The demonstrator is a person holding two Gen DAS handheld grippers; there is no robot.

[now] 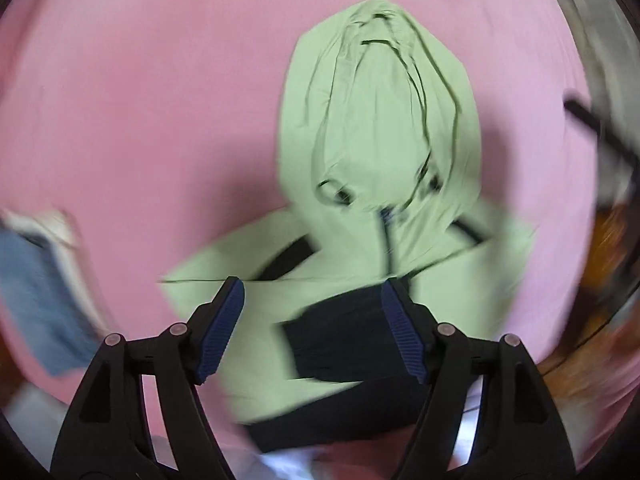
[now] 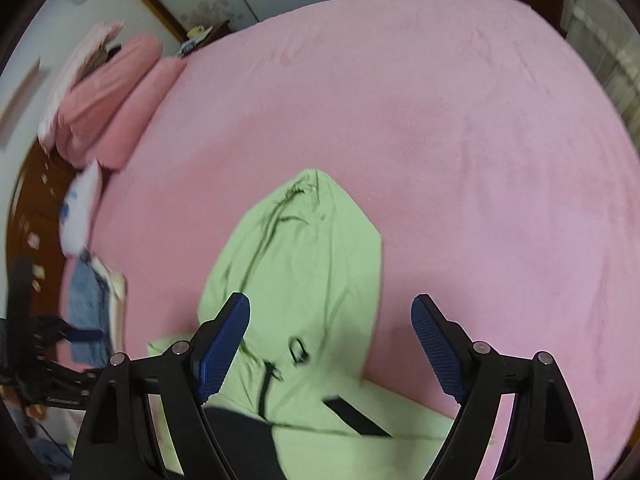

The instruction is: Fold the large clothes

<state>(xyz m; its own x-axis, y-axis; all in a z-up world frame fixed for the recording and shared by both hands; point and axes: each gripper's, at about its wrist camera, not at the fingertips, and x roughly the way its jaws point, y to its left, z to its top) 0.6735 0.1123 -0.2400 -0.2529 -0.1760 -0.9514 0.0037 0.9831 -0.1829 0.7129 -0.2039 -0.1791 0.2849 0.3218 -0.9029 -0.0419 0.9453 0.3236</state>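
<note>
From the left wrist camera, the left gripper (image 1: 312, 300) hung above a pink bed (image 1: 140, 120). Its two black arms ended in blue pads (image 1: 224, 330), and they stood wide apart with nothing pinched between them. Below it lay a light green jacket (image 1: 380, 128) with a hood. The hood pointed away toward the far side of the bed and was flat but wrinkly. A black zipper line ran down the front, and thin black cords looped near the neck. Nearer the gripper, a black cuff (image 1: 340, 340) lay on top of the green cloth, with a folded sleeve under it. The picture was smeary there. At the left edge sat a blue folded cloth (image 1: 36, 300) on the bed.

From the right wrist camera, the right gripper (image 2: 330, 344) also hung over the bed, a bit further back. Its blue pads (image 2: 438, 350) were spread wide too, and held nothing. The green jacket lay just under and in front of it, near the close edge of the bed, hood pointing away. A black strip (image 2: 356, 418) showed on one sleeve. Pink pillows (image 2: 112, 104) were piled at the far left corner, with a white pillow (image 2: 82, 208) beside them. The blue folded cloth lay near the left side. The left gripper poked in at the left edge, too blurry to read.
</note>
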